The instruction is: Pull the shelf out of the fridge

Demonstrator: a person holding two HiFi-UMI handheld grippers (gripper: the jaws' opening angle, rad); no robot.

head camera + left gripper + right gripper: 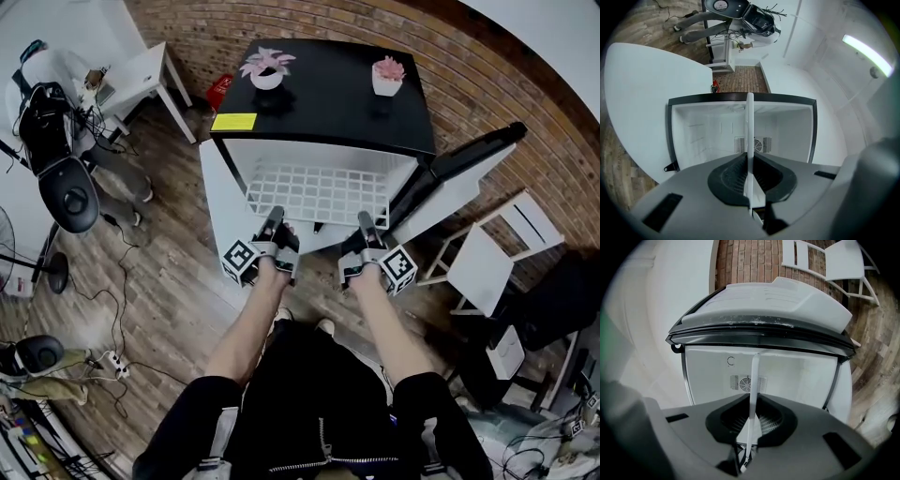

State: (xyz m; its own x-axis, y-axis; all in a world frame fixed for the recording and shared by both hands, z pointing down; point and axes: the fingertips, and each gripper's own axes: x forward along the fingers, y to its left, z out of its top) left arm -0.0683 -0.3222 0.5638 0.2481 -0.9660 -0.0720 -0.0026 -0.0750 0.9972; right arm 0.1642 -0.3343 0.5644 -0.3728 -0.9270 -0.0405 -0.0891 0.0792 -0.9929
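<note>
We have the white wire shelf [319,194] partway out of the fridge [221,202]. Its front edge reaches past the opening towards us, and its rear still seems to sit inside the white cavity. The left gripper [275,217] is clamped on that front edge towards its left end, and in its own view the thin white wire runs straight between the pads. The right gripper [367,221] is closed on the same edge further right, again with the wire pinched between its pads. The pull from here should, we think, be even. Both hands need to come straight back together and stay level, because if one side leads, a wire shelf will likely skew and jam against the fridge walls. We should keep the clamps firm, since a thin wire can twist or slip in flat pads if we tug sideways. The open door [469,173] stands just right of the right gripper, so we should draw towards ourselves rather than drift that way. Jerking is best avoided, as two potted plants [266,67] sit on the black top and could be shaken. As the rear comes free of the cavity, we should expect the shelf's weight to fall on the front edge and be ready to carry it.
</note>
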